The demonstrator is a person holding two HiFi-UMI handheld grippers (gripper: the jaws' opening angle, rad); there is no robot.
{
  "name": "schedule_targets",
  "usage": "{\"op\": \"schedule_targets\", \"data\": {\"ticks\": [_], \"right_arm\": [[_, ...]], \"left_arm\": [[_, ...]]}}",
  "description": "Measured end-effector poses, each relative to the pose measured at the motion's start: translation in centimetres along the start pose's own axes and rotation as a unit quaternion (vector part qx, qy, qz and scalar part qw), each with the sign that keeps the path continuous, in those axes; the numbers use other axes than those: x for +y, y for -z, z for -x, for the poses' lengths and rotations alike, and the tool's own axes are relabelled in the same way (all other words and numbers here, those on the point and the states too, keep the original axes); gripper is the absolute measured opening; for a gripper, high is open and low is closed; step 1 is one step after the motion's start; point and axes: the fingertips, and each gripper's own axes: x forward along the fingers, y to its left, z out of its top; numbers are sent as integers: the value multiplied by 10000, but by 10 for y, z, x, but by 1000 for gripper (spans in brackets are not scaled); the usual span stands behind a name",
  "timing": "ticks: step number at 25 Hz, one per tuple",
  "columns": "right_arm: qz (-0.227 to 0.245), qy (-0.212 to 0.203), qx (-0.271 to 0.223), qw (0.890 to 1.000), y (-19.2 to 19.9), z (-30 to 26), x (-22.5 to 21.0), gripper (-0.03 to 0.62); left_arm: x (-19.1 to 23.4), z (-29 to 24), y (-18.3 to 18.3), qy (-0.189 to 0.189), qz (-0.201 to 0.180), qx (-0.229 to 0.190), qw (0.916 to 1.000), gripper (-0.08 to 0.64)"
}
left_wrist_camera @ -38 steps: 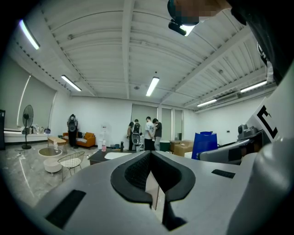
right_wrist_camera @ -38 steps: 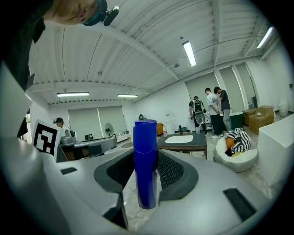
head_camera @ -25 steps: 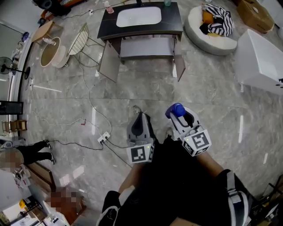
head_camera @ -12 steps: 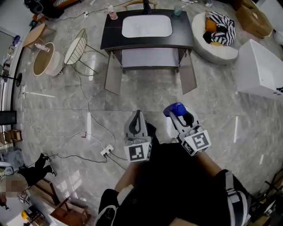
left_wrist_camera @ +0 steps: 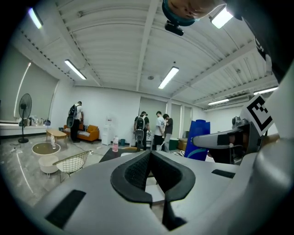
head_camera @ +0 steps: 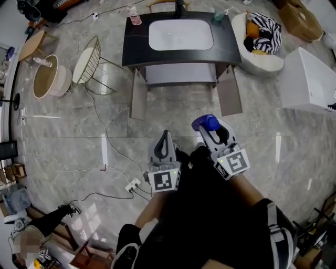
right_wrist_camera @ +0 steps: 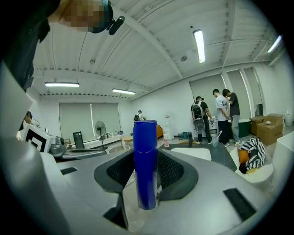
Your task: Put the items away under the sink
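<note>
The sink cabinet (head_camera: 135,50) stands ahead at the top of the head view, with a dark counter, a white basin (head_camera: 180,34) and both doors (head_camera: 138,95) swung open onto a pale inner shelf (head_camera: 180,73). My right gripper (head_camera: 211,133) is shut on an upright blue bottle (head_camera: 205,122). In the right gripper view that bottle (right_wrist_camera: 145,137) stands between the pads of the right gripper (right_wrist_camera: 147,158). My left gripper (head_camera: 166,137) is held beside it, jaws together and holding nothing. The left gripper (left_wrist_camera: 149,154) also shows its pads meeting in its own view. Both grippers are still well short of the cabinet.
On the counter stand a pink bottle (head_camera: 135,18) and a green cup (head_camera: 218,16). A wire chair (head_camera: 87,63) and round tub (head_camera: 45,80) stand left of the cabinet. A white cushion (head_camera: 260,37) and white box (head_camera: 311,79) lie right. Cables and a power strip (head_camera: 132,185) cross the floor at left.
The sink cabinet has drawn nearer and moved toward the centre of the head view. Both grippers keep their pose, and the blue bottle stays in the right one.
</note>
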Motion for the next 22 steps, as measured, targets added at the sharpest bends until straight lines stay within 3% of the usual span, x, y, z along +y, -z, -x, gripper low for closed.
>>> {"op": "schedule_targets", "data": {"ticks": [15, 22], "right_arm": [[91, -329, -34, 9994, 6, -103, -107, 149], [196, -196, 51, 9996, 44, -161, -145, 149]], "left_arm": [[-11, -131, 16, -274, -168, 88, 9994, 15], [5, -186, 58, -124, 31, 297, 9995, 15]]}}
